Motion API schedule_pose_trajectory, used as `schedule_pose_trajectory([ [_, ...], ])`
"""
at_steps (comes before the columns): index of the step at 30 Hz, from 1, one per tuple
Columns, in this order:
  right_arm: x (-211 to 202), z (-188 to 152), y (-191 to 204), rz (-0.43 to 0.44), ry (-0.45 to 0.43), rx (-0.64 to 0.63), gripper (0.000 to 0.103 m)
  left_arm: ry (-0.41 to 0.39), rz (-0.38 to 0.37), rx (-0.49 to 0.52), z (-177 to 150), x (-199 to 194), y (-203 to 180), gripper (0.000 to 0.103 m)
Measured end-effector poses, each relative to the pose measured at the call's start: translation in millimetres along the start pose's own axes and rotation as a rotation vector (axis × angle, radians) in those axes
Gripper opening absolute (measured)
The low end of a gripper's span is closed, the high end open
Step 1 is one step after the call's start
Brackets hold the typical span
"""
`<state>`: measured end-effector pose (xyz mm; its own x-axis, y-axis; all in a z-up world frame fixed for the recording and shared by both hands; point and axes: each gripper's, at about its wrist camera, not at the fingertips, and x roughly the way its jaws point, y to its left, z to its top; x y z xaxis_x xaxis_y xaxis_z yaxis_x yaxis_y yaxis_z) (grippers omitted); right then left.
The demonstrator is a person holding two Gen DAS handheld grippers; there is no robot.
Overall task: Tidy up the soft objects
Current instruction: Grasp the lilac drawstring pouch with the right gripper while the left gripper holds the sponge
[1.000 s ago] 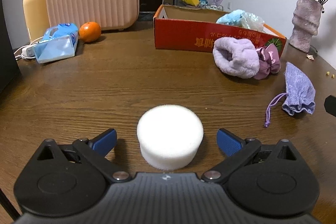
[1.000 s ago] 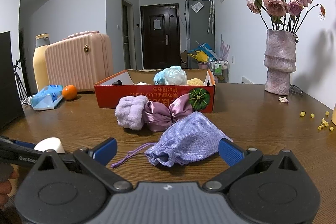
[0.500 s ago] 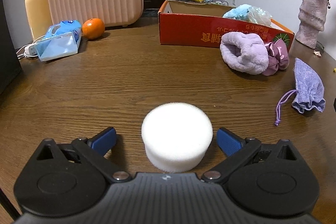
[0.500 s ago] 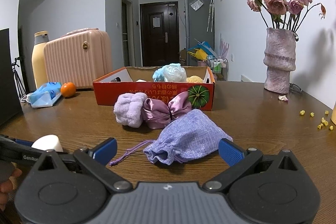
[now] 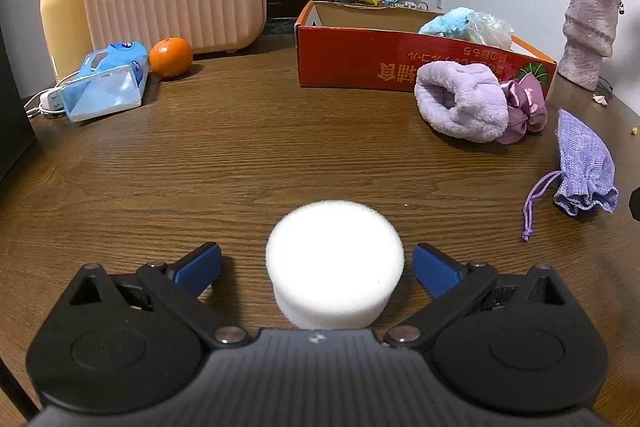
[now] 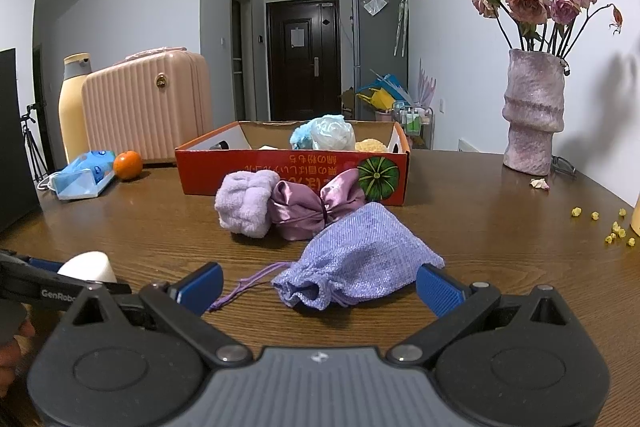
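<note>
White sponge (image 5: 334,259), lilac woven pouch (image 6: 360,255), red box (image 6: 296,167), blue-padded black tongs (image 5: 316,265), brown wood-grain table (image 5: 200,155)

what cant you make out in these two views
- Red box floor: both views, its front wall hides whatever lies low inside.
- White sponge: right wrist view, mostly behind the left gripper.
- Right gripper: left wrist view, cut off by the right edge.
- Pouch contents: hidden by its cloth.

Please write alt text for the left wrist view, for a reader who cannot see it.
The open left gripper brackets a white foam cylinder standing on a wooden table, its blue pads apart from the foam on both sides. Farther right lie a fluffy lilac item, a lilac drawstring pouch and a red cardboard box.
</note>
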<state>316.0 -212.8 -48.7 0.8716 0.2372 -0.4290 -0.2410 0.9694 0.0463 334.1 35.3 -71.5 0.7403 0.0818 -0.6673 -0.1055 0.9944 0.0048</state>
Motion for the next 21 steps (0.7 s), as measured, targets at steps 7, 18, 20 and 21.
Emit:
schedule_pose_trajectory([
  [7, 0, 0, 0, 0.002, -0.003, 0.000, 0.103, -0.021, -0.004, 0.002, 0, -4, 0, 0.082],
  [18, 0, 0, 0, 0.002, -0.002, 0.000, 0.103, -0.072, -0.039, 0.000, -1, -15, -1, 0.058],
  [20, 0, 0, 0, 0.002, -0.002, 0.000, 0.103, -0.094, -0.038, 0.007, -1, -19, -2, 0.058],
  [21, 0, 0, 0, 0.002, -0.001, 0.000, 0.103, -0.105, -0.035, 0.012, -1, -21, -3, 0.058],
])
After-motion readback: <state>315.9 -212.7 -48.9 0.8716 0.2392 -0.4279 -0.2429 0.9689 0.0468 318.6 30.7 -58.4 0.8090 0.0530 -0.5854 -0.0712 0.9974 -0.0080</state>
